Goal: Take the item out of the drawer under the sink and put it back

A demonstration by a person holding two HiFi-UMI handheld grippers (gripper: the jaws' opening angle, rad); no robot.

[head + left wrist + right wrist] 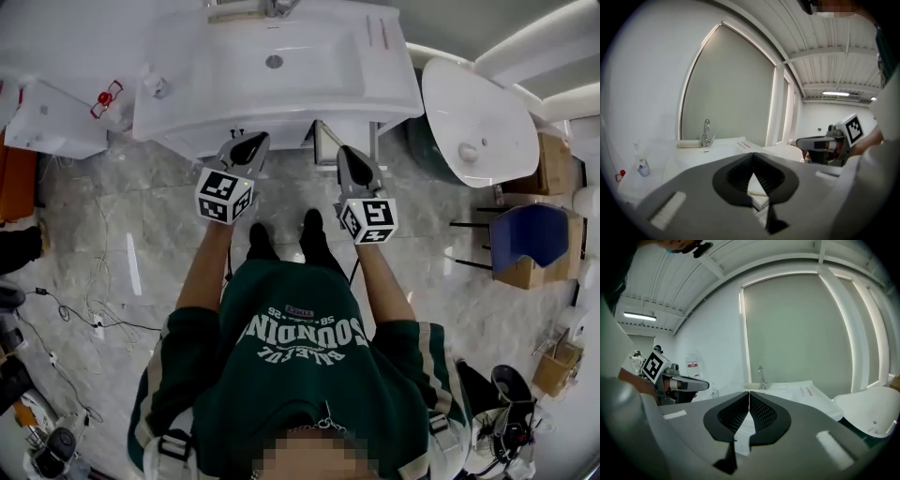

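Nearest, before the sink (216,94): left gripper (246,142) and right gripper (349,156), side by side, just short of its front edge. Both sets of jaws pressed together tip to tip, nothing between them. Below the sink's rim: white vanity front (286,136); drawer and item not distinguishable in any view. At the sink's far edge: faucet (707,133). Right of the sink: second white basin (478,122).

We record a white oval basin (478,122) at two o'clock. A blue piece (530,234) rests against a cardboard box (539,272) at three o'clock. Loose cables (80,314) lie on the grey marble floor (150,234) at eight o'clock. A red tag (106,97) shows at ten o'clock.
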